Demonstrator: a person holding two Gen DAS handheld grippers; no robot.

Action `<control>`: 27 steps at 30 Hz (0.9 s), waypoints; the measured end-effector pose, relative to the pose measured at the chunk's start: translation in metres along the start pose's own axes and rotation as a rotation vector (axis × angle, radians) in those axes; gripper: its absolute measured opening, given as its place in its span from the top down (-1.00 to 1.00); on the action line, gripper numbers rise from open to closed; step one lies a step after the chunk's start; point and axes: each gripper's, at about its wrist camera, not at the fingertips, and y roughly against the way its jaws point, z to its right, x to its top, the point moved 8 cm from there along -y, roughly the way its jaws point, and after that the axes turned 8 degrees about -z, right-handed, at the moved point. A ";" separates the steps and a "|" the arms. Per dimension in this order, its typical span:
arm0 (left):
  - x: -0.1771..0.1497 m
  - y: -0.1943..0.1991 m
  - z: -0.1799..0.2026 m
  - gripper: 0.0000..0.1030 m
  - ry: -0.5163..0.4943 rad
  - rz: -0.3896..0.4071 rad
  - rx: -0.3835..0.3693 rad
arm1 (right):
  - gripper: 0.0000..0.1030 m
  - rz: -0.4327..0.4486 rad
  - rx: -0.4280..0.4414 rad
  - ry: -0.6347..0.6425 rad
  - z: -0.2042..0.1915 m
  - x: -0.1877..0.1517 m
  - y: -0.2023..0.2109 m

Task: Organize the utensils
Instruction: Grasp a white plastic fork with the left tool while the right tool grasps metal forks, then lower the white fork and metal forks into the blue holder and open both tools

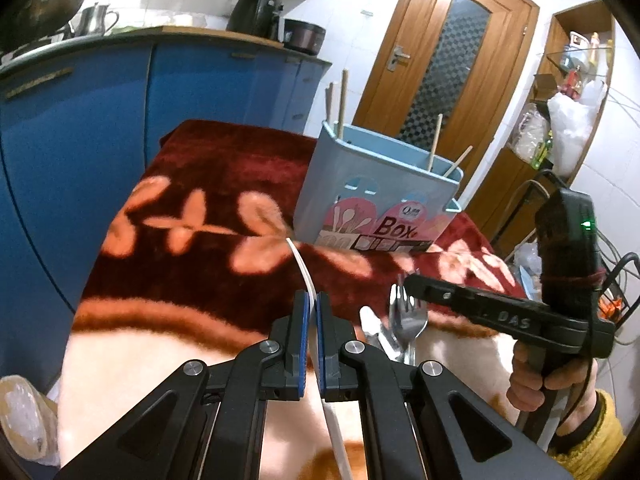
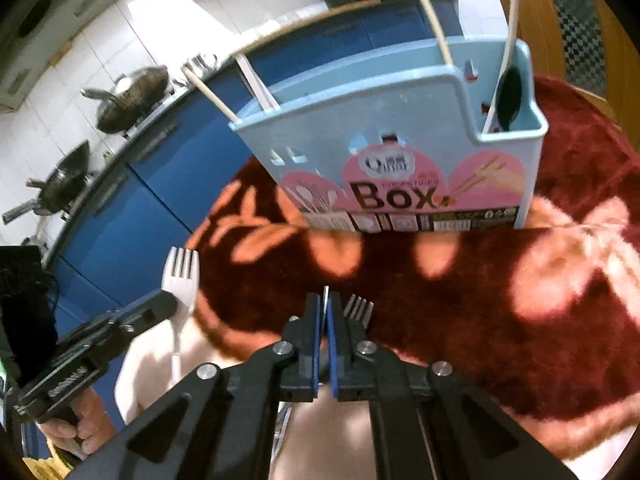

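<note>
A light blue utensil box (image 1: 376,192) (image 2: 400,152) marked "Box" stands on a red flowered blanket (image 1: 208,184) (image 2: 480,304); chopsticks (image 1: 343,100) (image 2: 434,20) and a dark spoon (image 2: 510,100) stand in it. My left gripper (image 1: 313,304) is shut on a white plastic fork (image 1: 302,268), seen edge-on there and face-on in the right wrist view (image 2: 182,276). My right gripper (image 2: 327,308) is shut on a thin metal utensil (image 2: 326,300), seen edge-on. A metal fork (image 2: 359,310) (image 1: 406,316) lies beside its tips. The right gripper (image 1: 412,282) also shows in the left wrist view.
Blue kitchen cabinets (image 1: 80,128) (image 2: 132,216) run behind the table, with woks (image 2: 132,96) and appliances (image 1: 256,14) on the counter. A wooden door (image 1: 448,60) and cluttered shelves (image 1: 568,100) stand to the right. More cutlery (image 1: 376,328) lies near the metal fork.
</note>
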 end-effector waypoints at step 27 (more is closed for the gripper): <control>0.102 0.074 0.061 0.93 -0.159 0.375 0.030 | 0.94 0.552 -0.250 0.140 -0.019 0.055 0.167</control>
